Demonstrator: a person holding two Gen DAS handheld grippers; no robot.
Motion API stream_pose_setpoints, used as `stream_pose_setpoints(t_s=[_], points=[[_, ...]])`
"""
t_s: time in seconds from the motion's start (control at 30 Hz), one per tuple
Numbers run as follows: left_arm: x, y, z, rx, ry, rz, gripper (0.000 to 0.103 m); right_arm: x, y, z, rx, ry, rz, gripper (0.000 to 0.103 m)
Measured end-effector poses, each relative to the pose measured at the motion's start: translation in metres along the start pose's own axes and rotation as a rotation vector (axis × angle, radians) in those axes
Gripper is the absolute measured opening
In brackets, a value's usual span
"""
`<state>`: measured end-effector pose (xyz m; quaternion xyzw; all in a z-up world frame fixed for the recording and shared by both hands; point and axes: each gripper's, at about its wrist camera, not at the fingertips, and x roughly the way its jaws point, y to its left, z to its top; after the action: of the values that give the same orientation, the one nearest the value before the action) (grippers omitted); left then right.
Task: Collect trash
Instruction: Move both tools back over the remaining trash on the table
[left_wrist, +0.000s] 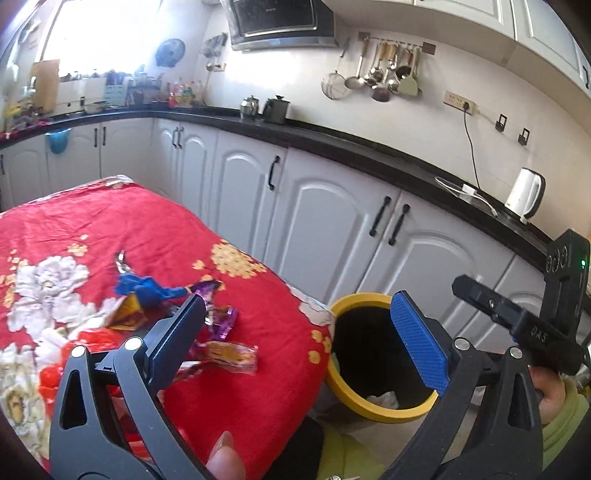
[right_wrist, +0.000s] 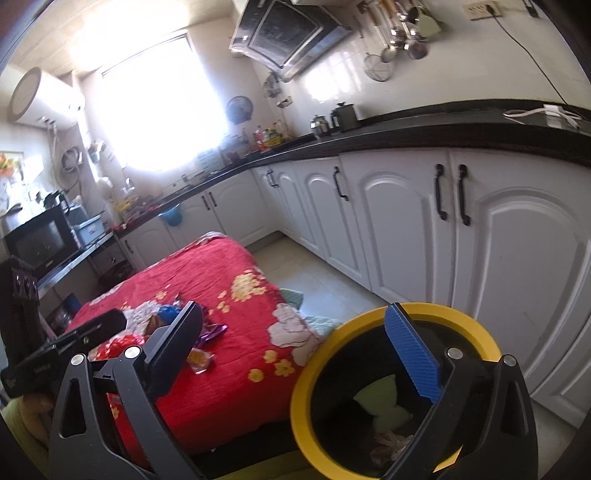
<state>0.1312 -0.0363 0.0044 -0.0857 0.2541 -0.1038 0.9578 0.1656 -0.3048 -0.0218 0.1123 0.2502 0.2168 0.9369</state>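
Candy wrappers lie on a red floral tablecloth (left_wrist: 129, 221): a blue wrapper (left_wrist: 147, 290), a purple wrapper (left_wrist: 218, 314), a clear orange wrapper (left_wrist: 229, 354) and a red wrapper (left_wrist: 96, 339). My left gripper (left_wrist: 299, 332) hangs open and empty over the table's corner, just in front of them. A yellow-rimmed black bin (right_wrist: 308, 369) stands on the floor beside the table, with crumpled paper (right_wrist: 391, 443) and a pale green scrap (right_wrist: 380, 398) inside. My right gripper (right_wrist: 295, 347) is open above the bin's rim and holds nothing. One of its fingers (left_wrist: 491, 306) shows at the right of the left wrist view.
White cabinets (left_wrist: 332, 221) with black handles run close behind the bin, under a black countertop (left_wrist: 369, 151) with a white kettle (left_wrist: 524, 195). Tiled floor (right_wrist: 314, 280) lies between table and cabinets. A thumb (left_wrist: 225, 458) and a green sleeve (left_wrist: 565, 417) are at the bottom.
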Motion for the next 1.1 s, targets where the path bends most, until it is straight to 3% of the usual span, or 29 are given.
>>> stream_pose_setpoints(t_s=[0.6, 1.1], points=[[-0.040, 0.038, 0.010, -0.043, -0.075, 0.074, 0.092, 0.009, 0.071, -0.012, -0.159, 0.049, 0.125, 0.096], [-0.063, 0.089, 0.008, -0.125, -0.074, 0.159, 0.092, 0.027, 0.135, -0.036, -0.295, 0.125, 0.232, 0.096]])
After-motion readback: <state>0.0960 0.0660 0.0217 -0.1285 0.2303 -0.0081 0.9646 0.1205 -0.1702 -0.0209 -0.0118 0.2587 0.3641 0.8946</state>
